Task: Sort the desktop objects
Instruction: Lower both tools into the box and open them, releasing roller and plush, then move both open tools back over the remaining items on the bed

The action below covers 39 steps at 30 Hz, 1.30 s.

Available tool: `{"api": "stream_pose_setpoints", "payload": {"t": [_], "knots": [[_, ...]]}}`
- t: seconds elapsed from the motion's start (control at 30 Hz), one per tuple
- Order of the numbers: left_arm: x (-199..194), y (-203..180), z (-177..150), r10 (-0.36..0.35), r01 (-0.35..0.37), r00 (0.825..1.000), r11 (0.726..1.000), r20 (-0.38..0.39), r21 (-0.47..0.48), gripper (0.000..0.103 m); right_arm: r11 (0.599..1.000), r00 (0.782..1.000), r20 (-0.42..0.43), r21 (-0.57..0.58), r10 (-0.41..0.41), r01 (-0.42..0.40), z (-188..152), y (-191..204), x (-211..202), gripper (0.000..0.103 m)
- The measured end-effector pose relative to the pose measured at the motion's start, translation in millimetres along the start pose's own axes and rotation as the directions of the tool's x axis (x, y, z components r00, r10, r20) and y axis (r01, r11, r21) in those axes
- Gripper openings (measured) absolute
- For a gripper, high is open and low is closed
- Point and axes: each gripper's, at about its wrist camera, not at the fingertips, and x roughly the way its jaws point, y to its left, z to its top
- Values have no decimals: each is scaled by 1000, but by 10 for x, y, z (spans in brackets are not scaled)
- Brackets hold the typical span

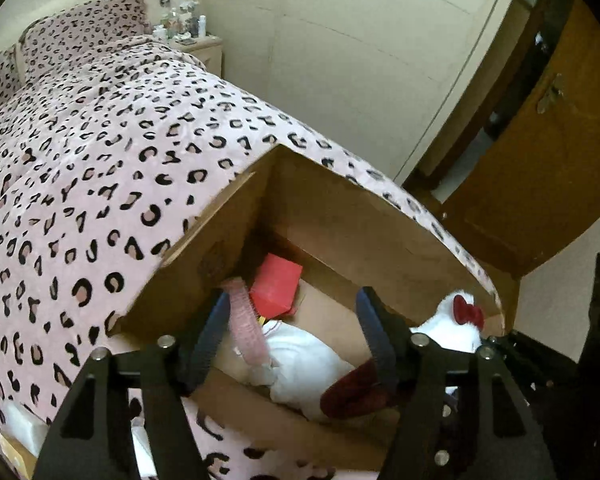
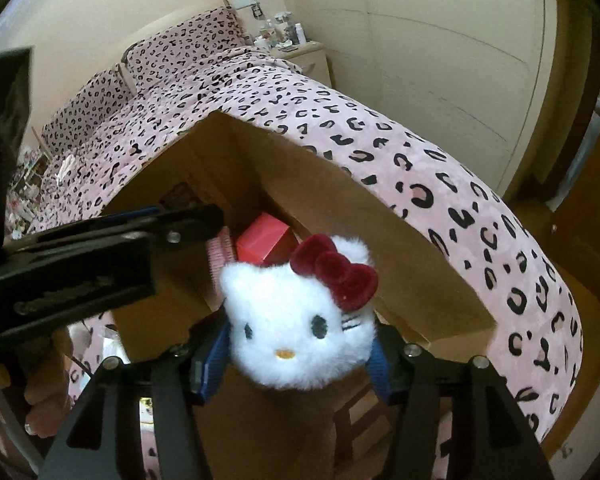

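The right gripper was clamped on a white cat plush over the open box on the bed, while the left gripper hung apart and empty above a white garment and red block inside

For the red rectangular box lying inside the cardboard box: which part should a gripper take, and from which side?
Probably the red rectangular box by its upper end, coming from above through the cardboard box opening. It leans tilted in the far corner, walls close behind it, so only the top looks freely reachable.
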Motion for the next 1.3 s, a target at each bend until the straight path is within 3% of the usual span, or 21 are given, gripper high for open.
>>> {"api": "stream_pose_setpoints", "payload": {"t": [0.13, 0.3, 0.7, 1.1, 1.3], "knots": [[-244, 71, -9, -4, 6, 999, 999, 35, -35, 78, 999, 1000, -8, 26, -24, 24, 39, -54, -74, 61], [-418, 123, -68, 0, 3, 999, 998, 52, -57, 82, 999, 999, -48, 50, -12, 14, 36, -104, -55, 62], [-523, 138, -241, 36, -32, 998, 997, 57, -64, 82, 1000, 999, -29, 29, 14, -13, -5, 1, -229, 63], [-951, 152, -740, 150, -144, 986, 986, 77, -81, 82, 1000, 1000, 24, -21, 13, -13, -204, 195, -706, 63], [-1360, 226, -1130, 198, -187, 977, 975, 84, -117, 82, 996, 996, 69, -72, 64, -59, -360, 461, -1049, 63]]}}
